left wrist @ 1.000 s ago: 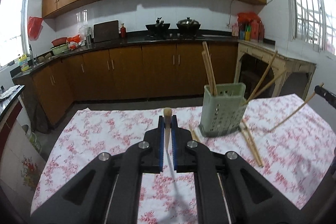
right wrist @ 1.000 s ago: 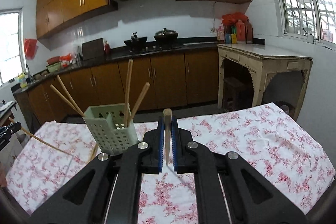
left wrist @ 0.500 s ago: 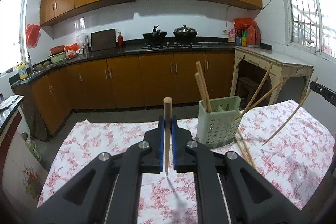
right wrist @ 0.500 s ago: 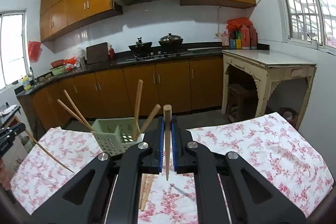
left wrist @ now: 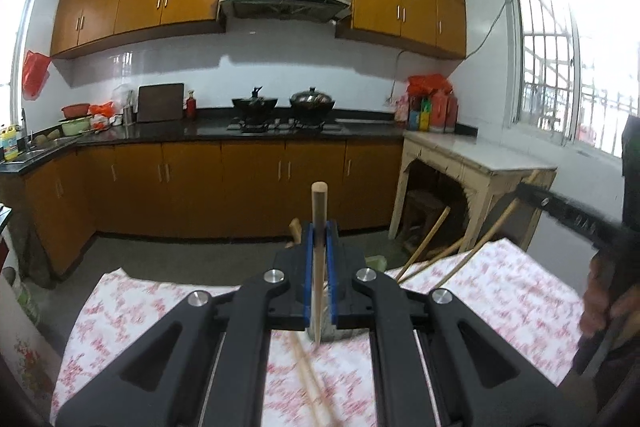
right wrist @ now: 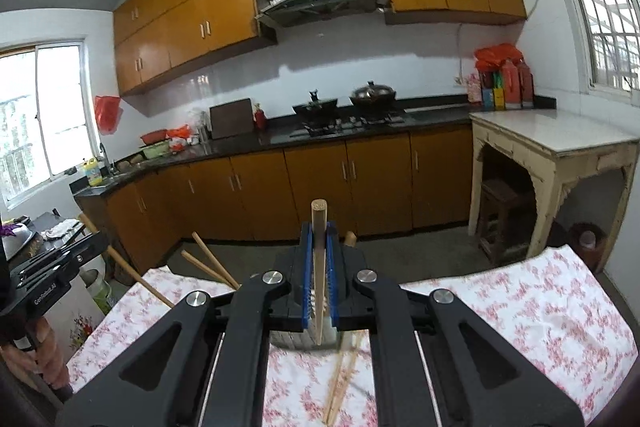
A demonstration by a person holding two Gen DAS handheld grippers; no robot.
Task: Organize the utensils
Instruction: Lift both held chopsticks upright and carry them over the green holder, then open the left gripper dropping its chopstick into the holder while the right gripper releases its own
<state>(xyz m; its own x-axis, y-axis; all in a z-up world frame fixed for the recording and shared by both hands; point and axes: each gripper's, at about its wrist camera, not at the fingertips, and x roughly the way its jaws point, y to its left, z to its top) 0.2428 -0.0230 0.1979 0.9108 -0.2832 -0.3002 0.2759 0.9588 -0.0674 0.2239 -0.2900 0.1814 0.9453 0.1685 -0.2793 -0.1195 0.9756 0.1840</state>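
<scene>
My left gripper is shut on a wooden chopstick that stands upright between its blue pads. My right gripper is shut on a second upright chopstick. Both hang above the floral tablecloth. The pale green utensil holder is almost hidden behind the fingers; in the right wrist view only its base shows. Chopsticks lean out of it. Loose chopsticks lie on the cloth below. The left gripper's body shows at the left edge of the right wrist view.
Past the table's far edge lies grey floor, then brown cabinets with a black counter bearing two pots. A worn white side table stands at the right wall. A person's hand holds the right gripper's handle.
Both grippers have risen with their chopsticks still clamped. The holder and tablecloth have sunk in both views, and the holder is now mostly behind the fingers.
</scene>
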